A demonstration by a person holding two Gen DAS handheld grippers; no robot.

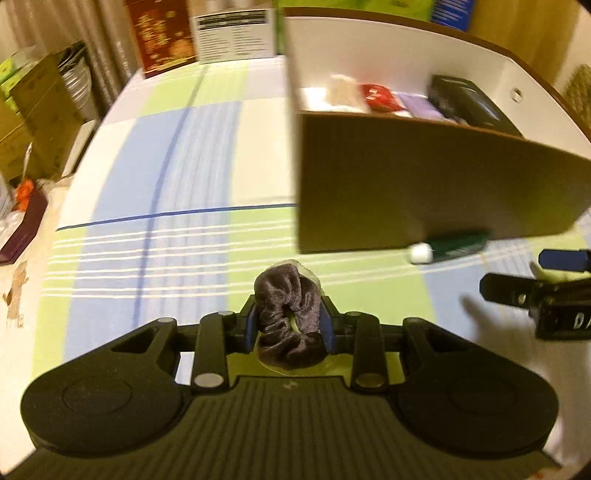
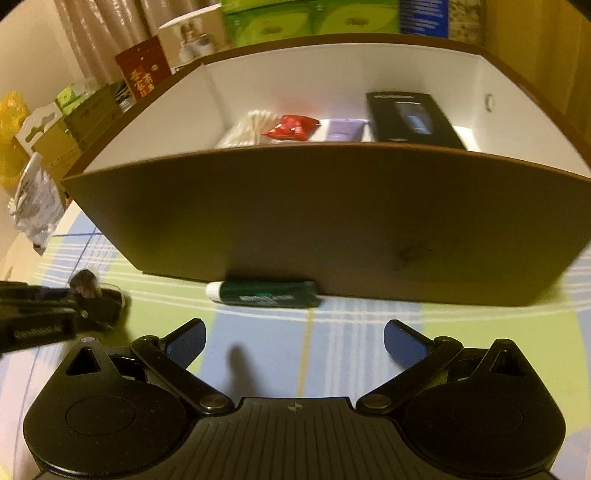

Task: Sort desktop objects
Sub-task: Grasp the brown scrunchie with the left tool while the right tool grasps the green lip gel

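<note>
Left wrist view first: my left gripper has its blue pads pressed in on a dark grey velvety scrunchie, bunched and ruffled, with a scrap of clear wrapping around it; its lower part hides behind the gripper body. Below it lies the desk's cloth, a soft plaid of pale green, blue and white with thin white stripes and a dark blue line. Over on the right wrist view my right gripper stands wide apart with nothing between its blue textured pads. Just beyond it a dark green tube with a white cap lies flat on the cloth, touching the foot of the brown box. That box has smooth brown outer walls and white inner walls. Inside I can make out a pale fibrous bundle, a crinkled red packet, something flat and lilac and a black rectangular carton, all partly cut off by the near wall. Past the far edge of the desk stand blurred cardboard boxes, green cartons and curtains.
</note>
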